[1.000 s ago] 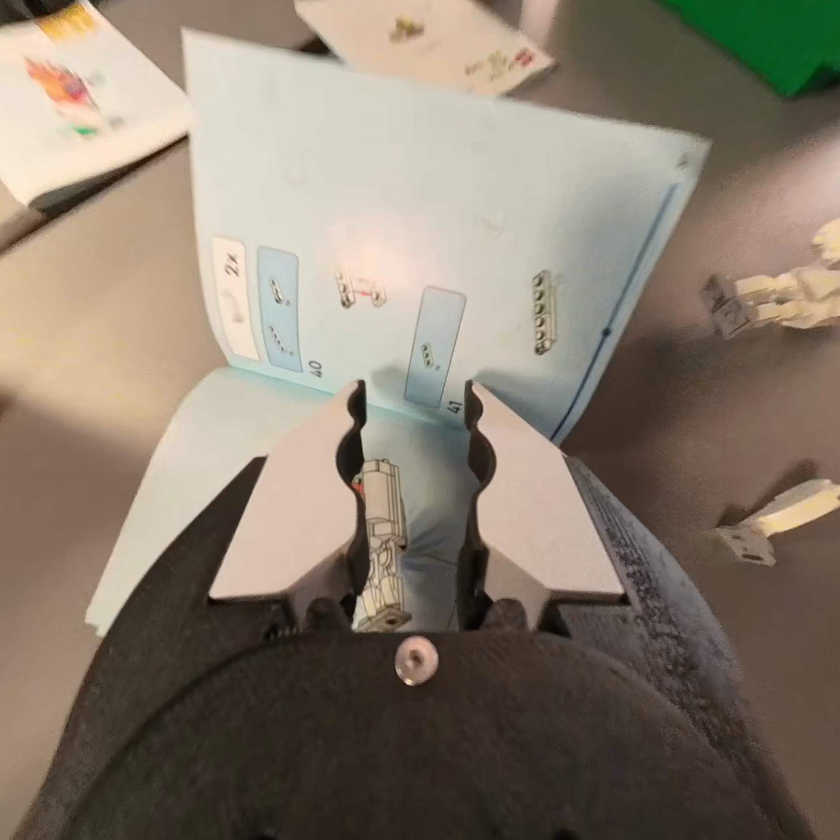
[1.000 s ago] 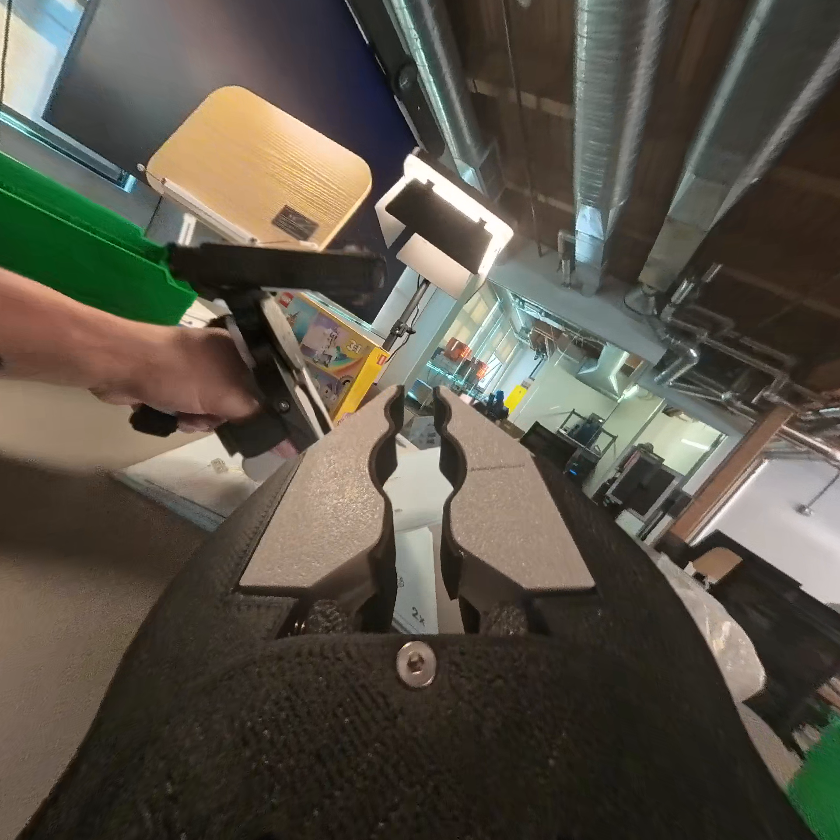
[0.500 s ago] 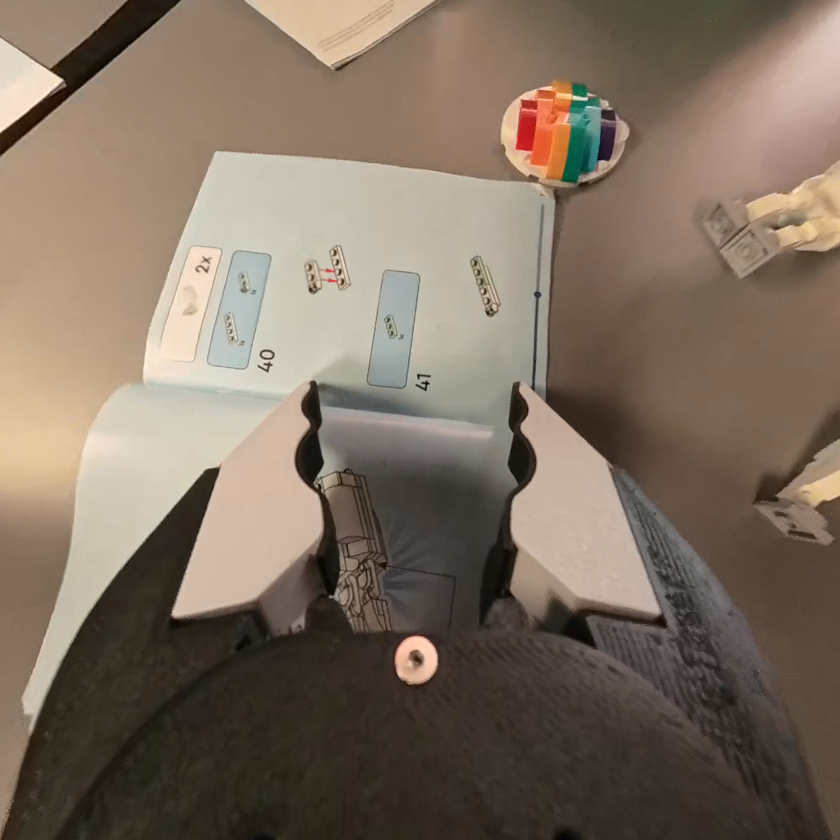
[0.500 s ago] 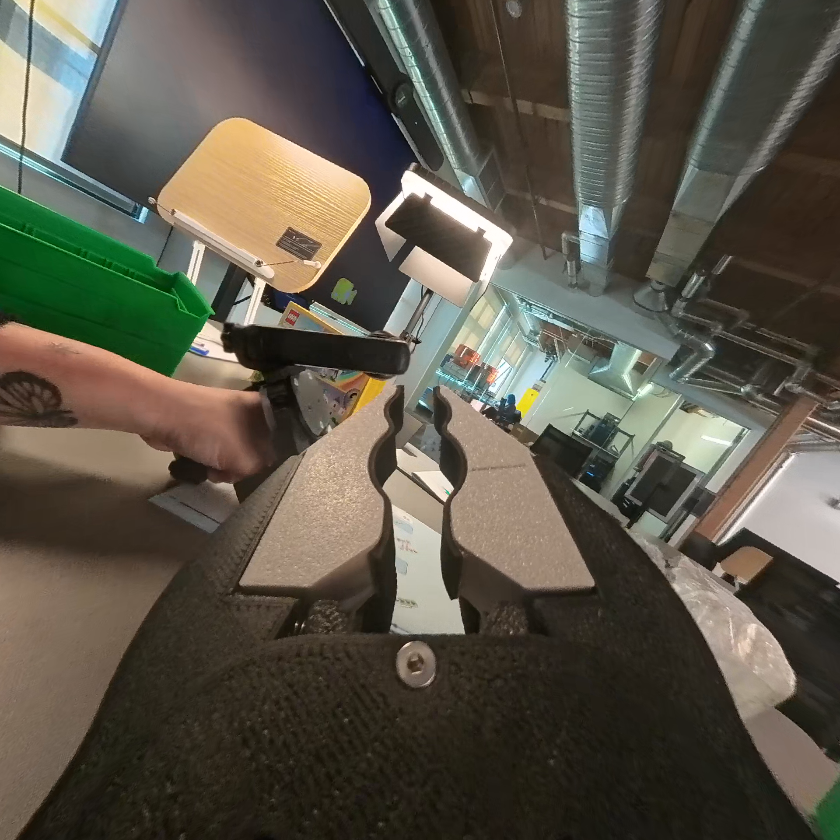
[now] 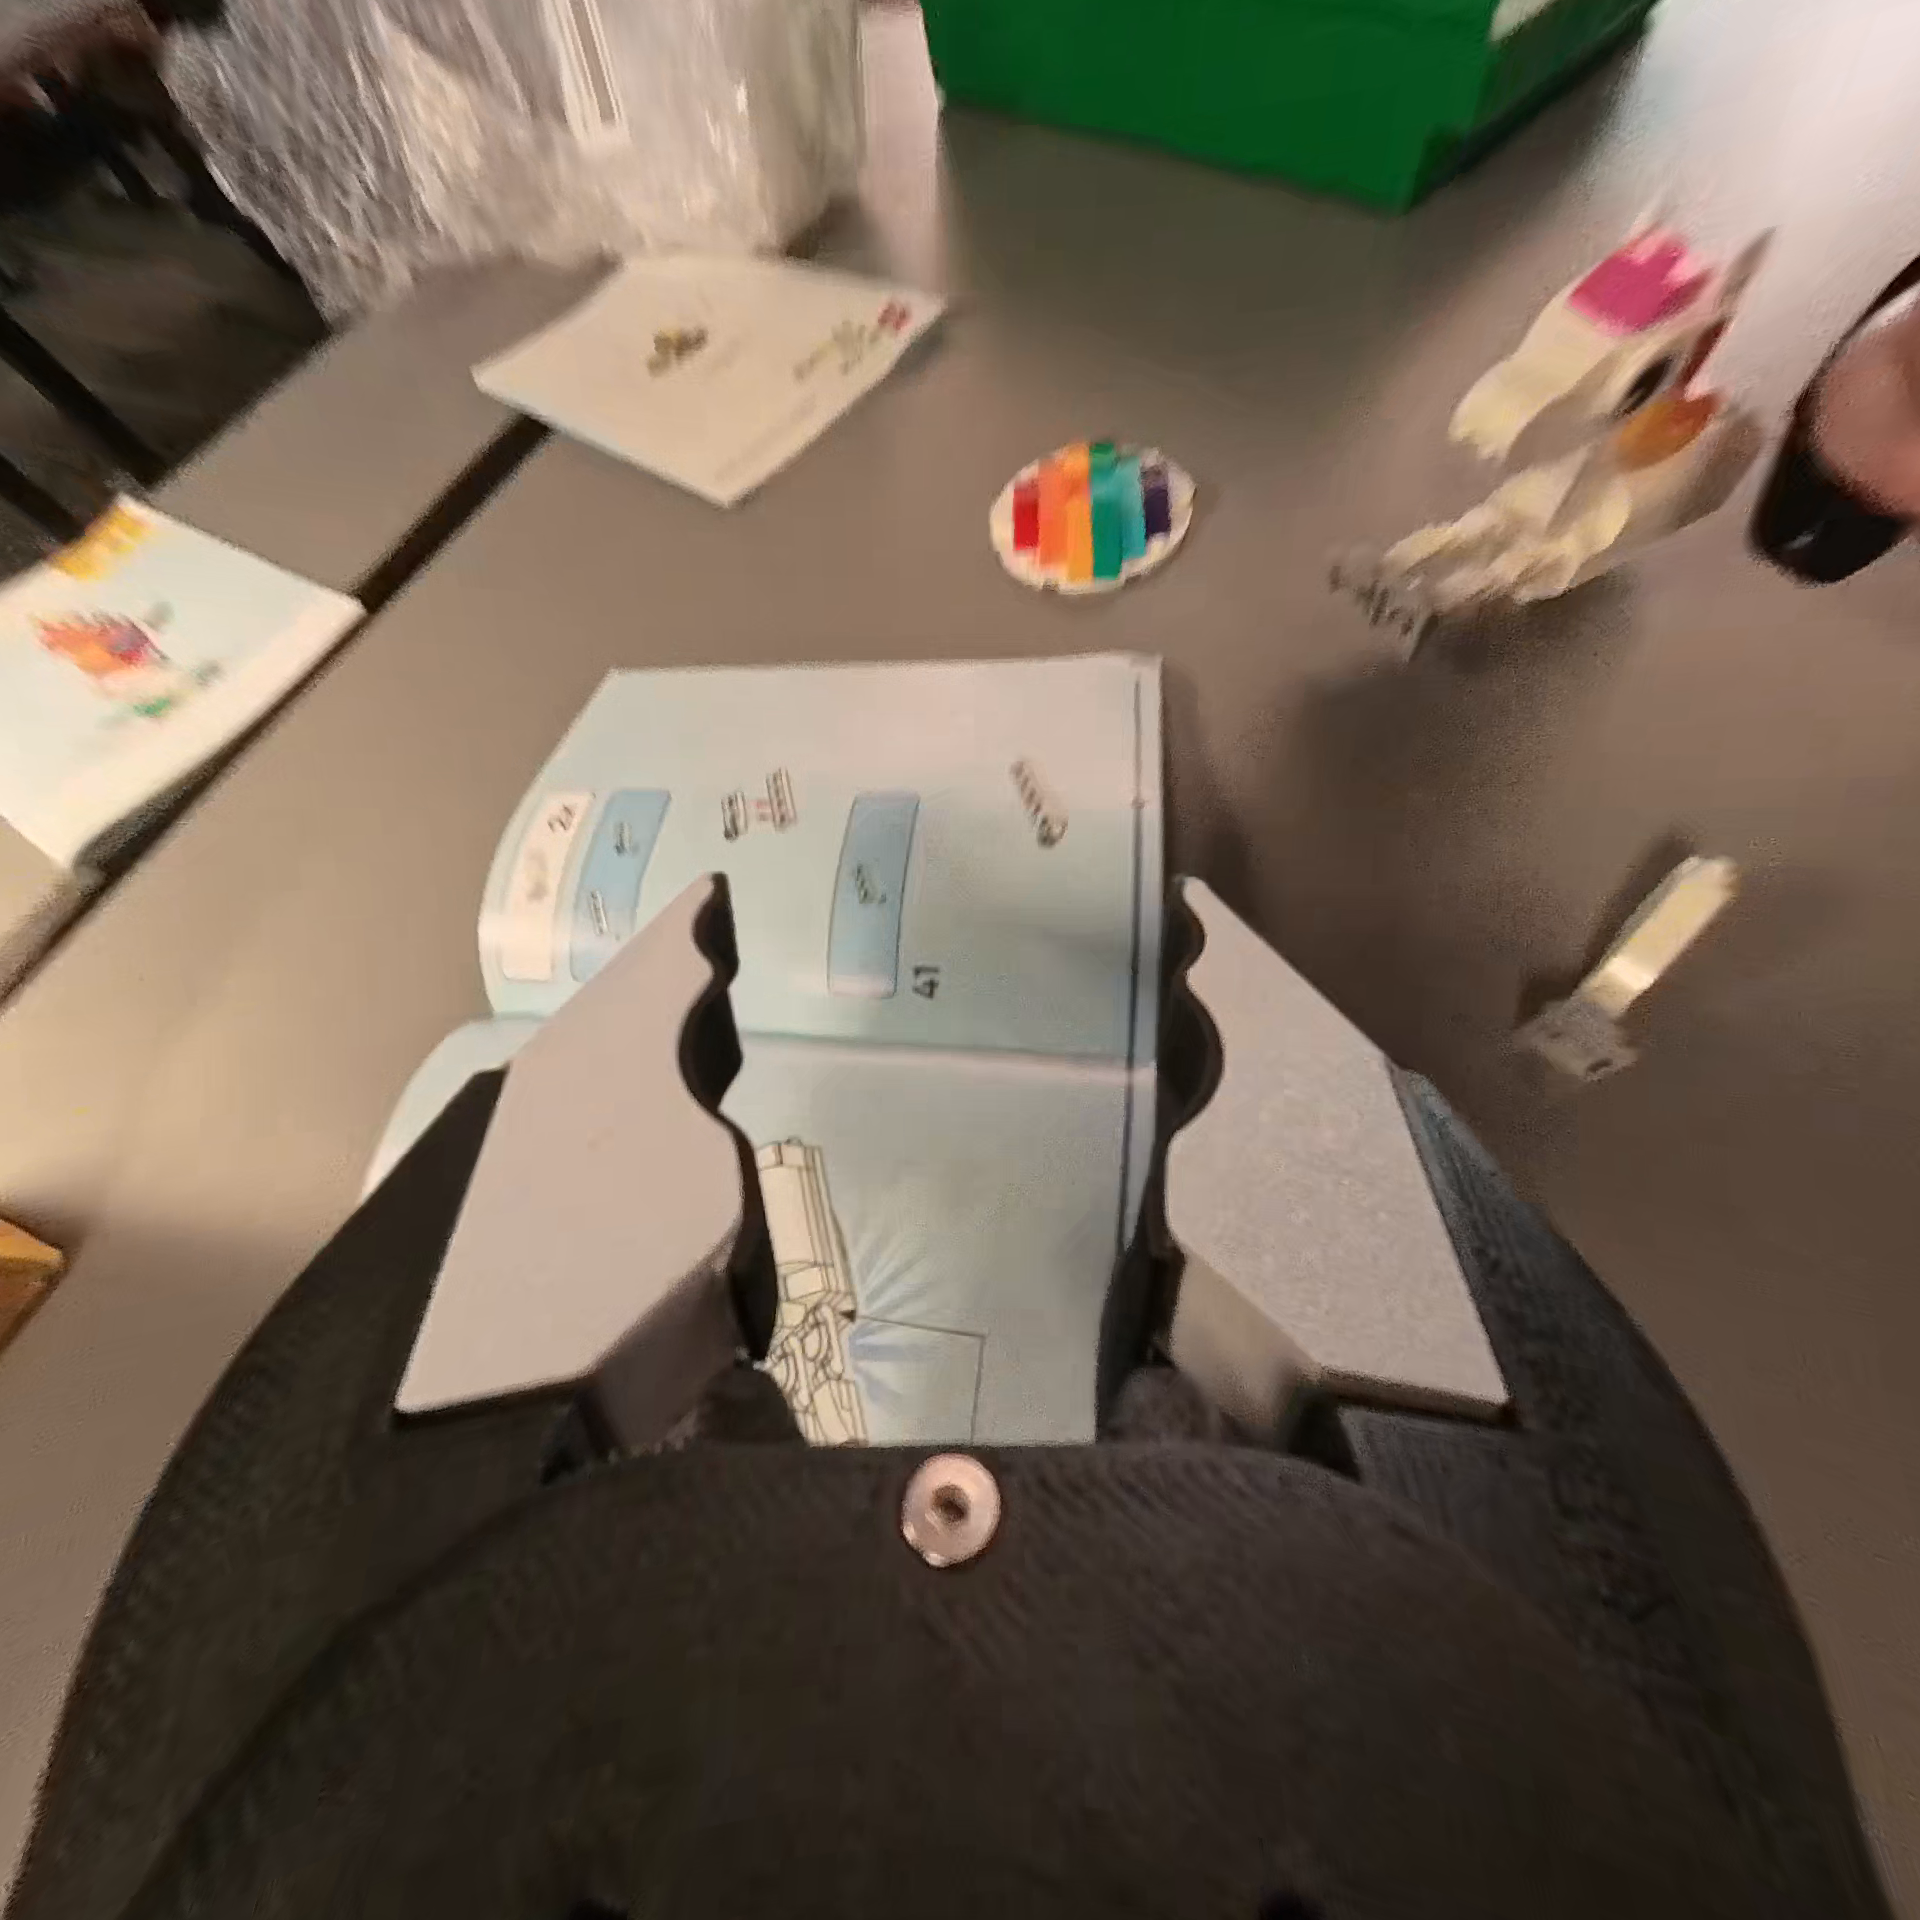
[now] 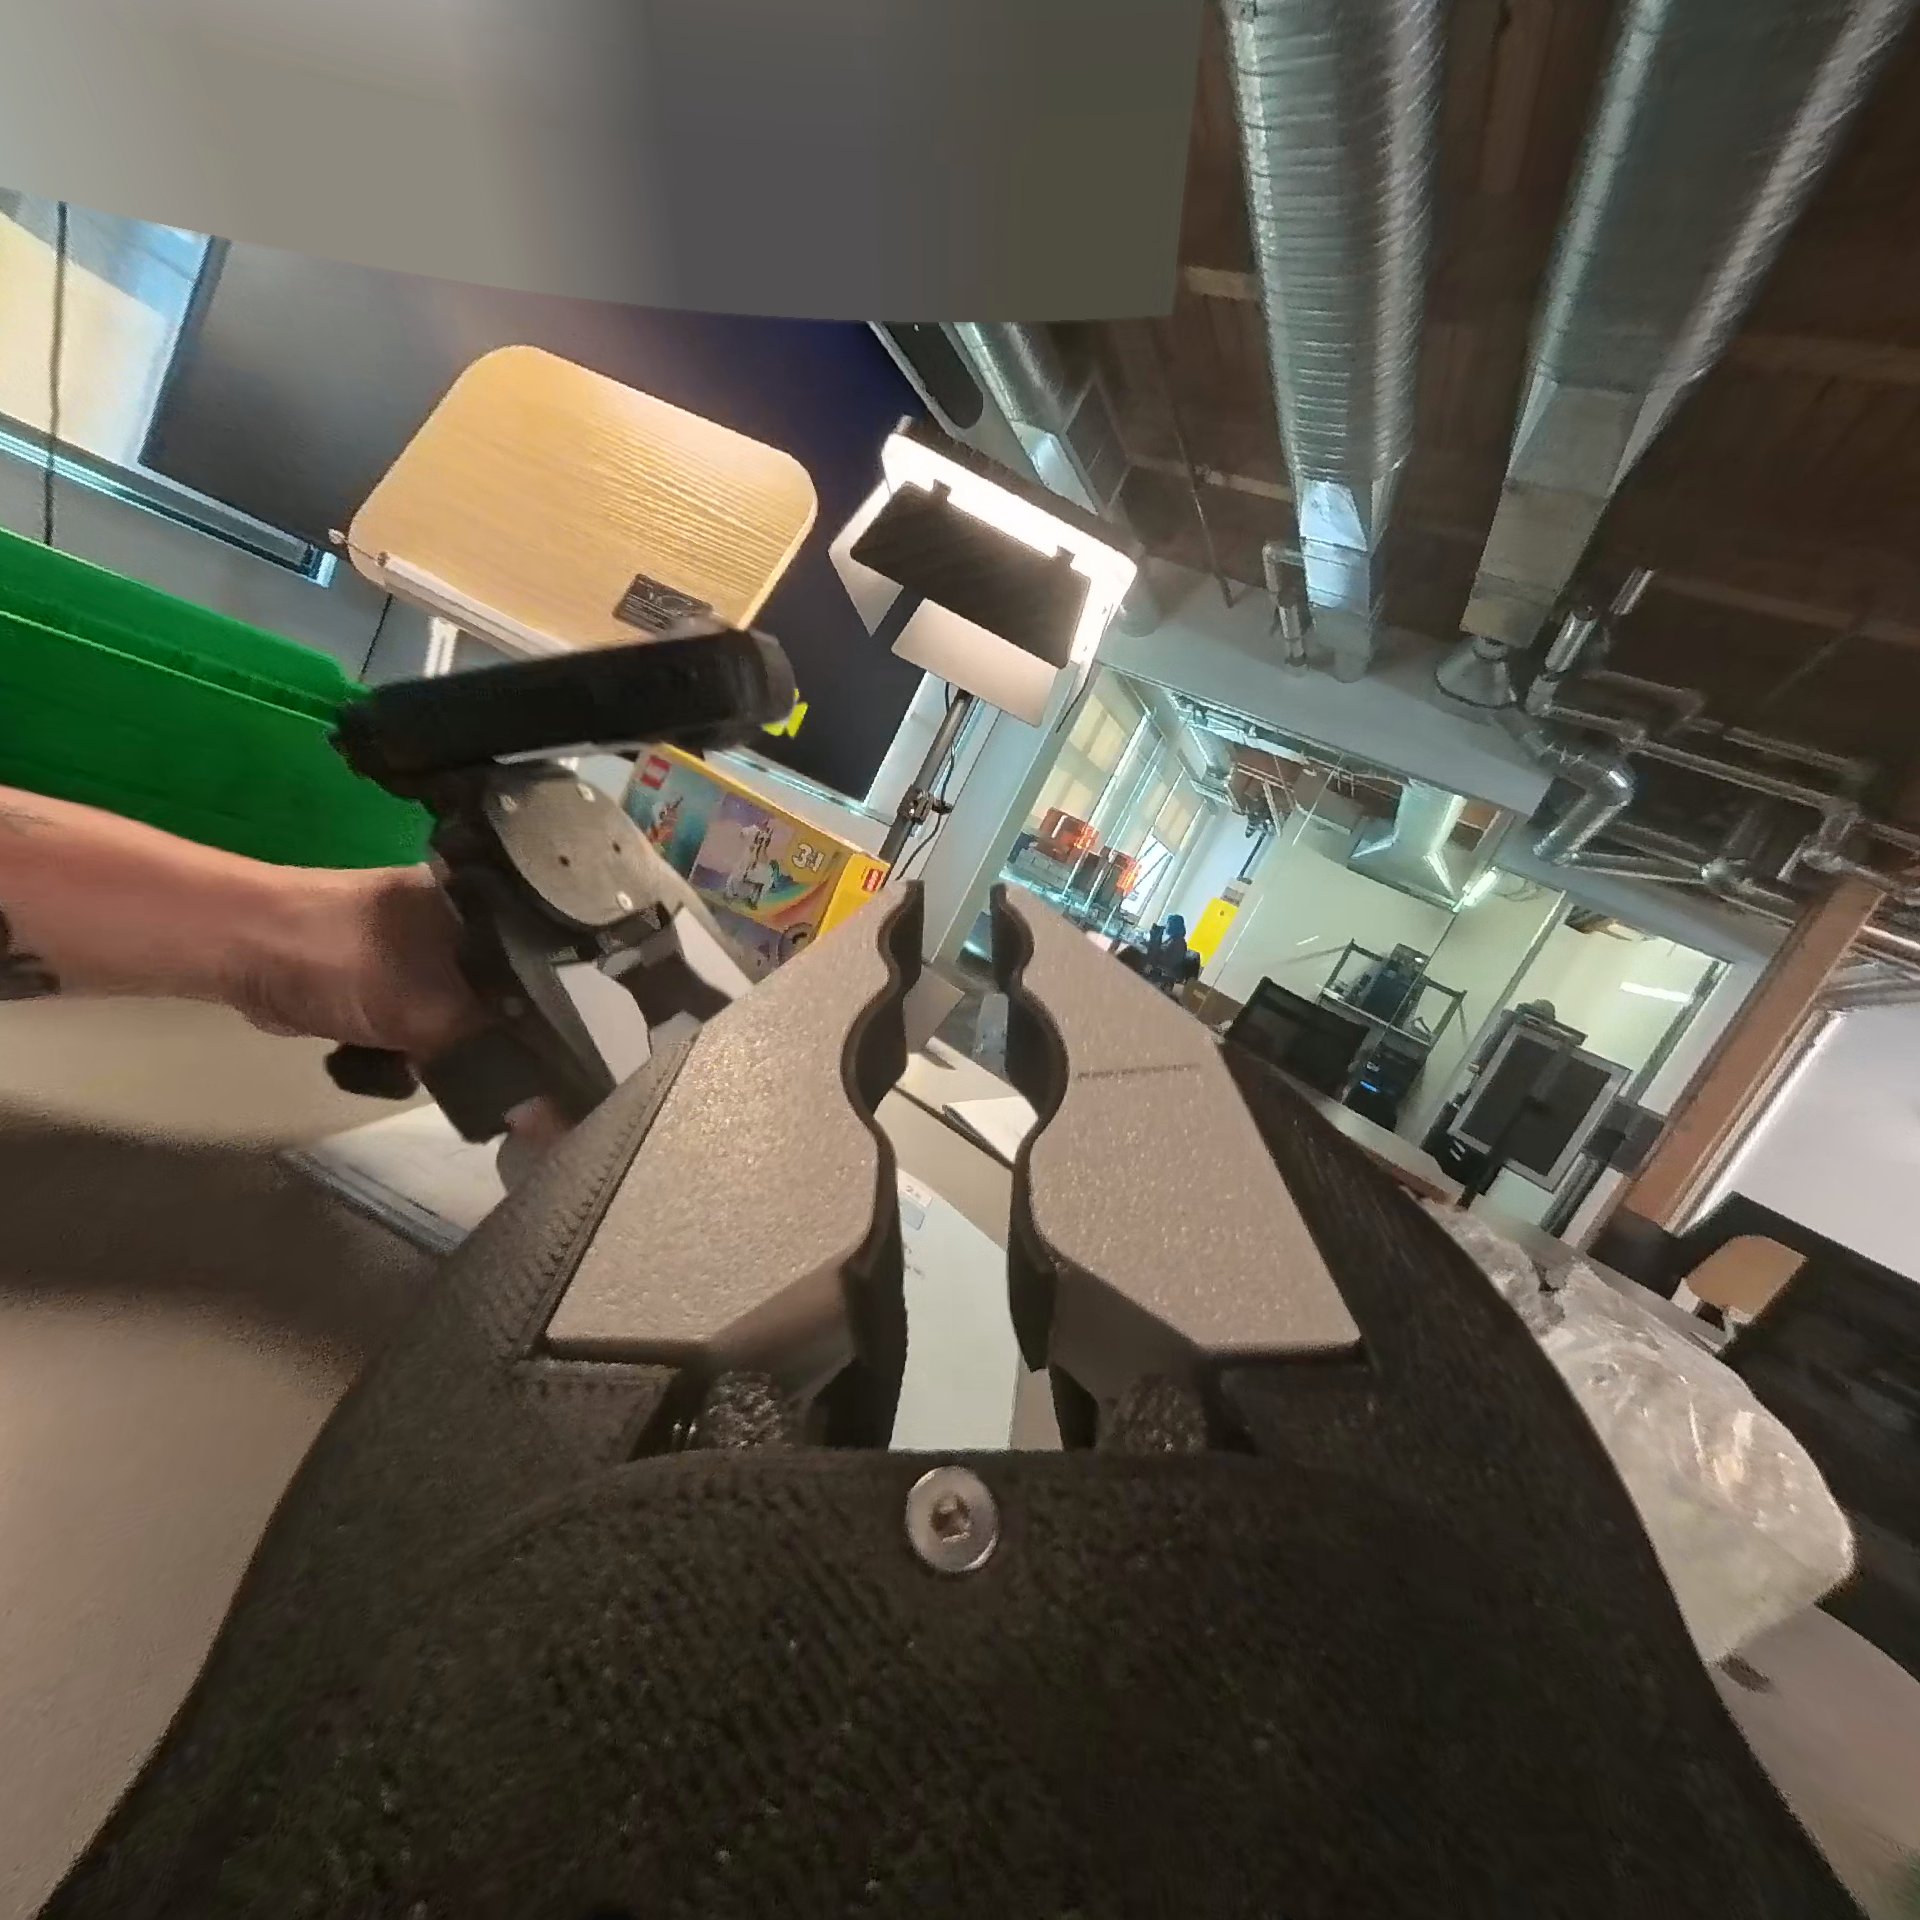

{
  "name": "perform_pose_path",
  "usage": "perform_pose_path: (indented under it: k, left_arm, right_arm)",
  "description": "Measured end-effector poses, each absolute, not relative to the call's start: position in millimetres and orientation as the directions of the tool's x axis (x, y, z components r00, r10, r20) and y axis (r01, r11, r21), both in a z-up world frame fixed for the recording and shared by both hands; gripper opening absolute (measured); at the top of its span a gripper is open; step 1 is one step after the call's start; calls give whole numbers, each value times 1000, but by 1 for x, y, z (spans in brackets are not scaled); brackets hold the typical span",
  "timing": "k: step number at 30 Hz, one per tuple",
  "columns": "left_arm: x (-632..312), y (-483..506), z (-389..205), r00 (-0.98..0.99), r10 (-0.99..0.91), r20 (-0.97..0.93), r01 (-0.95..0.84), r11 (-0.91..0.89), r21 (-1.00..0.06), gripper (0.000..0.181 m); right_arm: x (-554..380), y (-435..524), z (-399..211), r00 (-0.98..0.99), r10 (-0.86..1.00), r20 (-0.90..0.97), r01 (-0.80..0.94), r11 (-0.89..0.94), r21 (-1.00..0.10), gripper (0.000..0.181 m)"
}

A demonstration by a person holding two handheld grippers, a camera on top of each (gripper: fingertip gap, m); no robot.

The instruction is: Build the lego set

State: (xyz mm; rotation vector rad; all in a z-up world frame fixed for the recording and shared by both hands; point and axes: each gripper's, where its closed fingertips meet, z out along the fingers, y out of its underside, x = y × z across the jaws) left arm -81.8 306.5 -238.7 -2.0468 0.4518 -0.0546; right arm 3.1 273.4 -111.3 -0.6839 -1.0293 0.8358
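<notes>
Loose leg piece: the small cream piece (image 5: 1631, 961) with the grey foot lies on the bench (image 5: 1403, 790) ahead and to the right of your left tongs (image 5: 951, 914), well clear of them.
Long axis: it runs from near-left to far-right, grey foot end toward you (blurred, so take the angle as rough).
Main model: the white animal build (image 5: 1558, 436) with the pink top stands farther off, up and right, and the round rainbow piece (image 5: 1091, 514) sits just beyond the booklet's far edge.
Open booklet: the pale blue instruction booklet (image 5: 883, 831) lies flat right under and ahead of your left tongs, spine across the view.
Left tongs: released, jaws spread wide, nothing between them, tilted down over the near page.
Right tongs: (image 6: 956, 904) jaws almost together with a thin gap and nothing held; they point up and away across the room, low over the bench.
Nearer hand: from these views I can't settle which; the leg piece doesn't show in the right wrist view.
Next move, as I judge it: swing right, and line the jaws across the long axis.
</notes>
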Motion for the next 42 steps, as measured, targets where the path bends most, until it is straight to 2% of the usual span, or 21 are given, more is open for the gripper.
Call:
perform_pose_path:
  k: [6,8,11,14,17,20,21,22,25,37,40,42]
  left_arm:
    - [-63,233,-158,963,-181,-200,-247,-291,-924,88]
    - [-71,185,-138,969,-43,-241,-244,-252,-936,91]
    - [-114,96,-118,913,308,-269,-215,-198,-956,91]
    - [-163,0,-134,772,603,-199,-82,-216,-973,93]
    - [-184,-56,-183,721,690,-66,158,-256,-954,100]
    - [-175,-66,-223,752,655,73,334,-283,-899,94]
    - [-167,-63,-229,774,623,117,367,-290,-884,89]
    - [-161,-60,-232,786,601,145,384,-291,-876,91]
    - [-142,-47,-230,832,529,169,377,-315,-871,83]
    - [-66,45,-220,947,172,270,316,-371,-873,91]
    - [-60,48,-196,956,102,277,295,-316,-902,88]
    - [-75,38,-172,959,133,249,276,-251,-928,86]
  right_arm:
    - [9,271,-101,282,851,443,-296,517,-803,11]
    - [13,267,-96,276,858,432,-322,506,-800,11]
    - [15,260,-92,263,858,441,-341,510,-790,11]
    - [13,254,-95,251,849,465,-338,527,-780,11]
    - [8,250,-101,228,854,468,-328,520,-788,11]
    - [4,249,-107,211,858,468,-315,513,-798,12]
    - [3,249,-108,210,858,469,-310,514,-800,12]
    - [3,250,-110,212,856,471,-304,516,-801,12]
    - [1,254,-113,222,852,475,-287,522,-803,12]
    - [-6,264,-125,207,873,441,-247,483,-840,11]
    - [-5,266,-125,213,871,443,-246,486,-838,12]
    - [-4,267,-124,215,873,438,-250,482,-840,12]
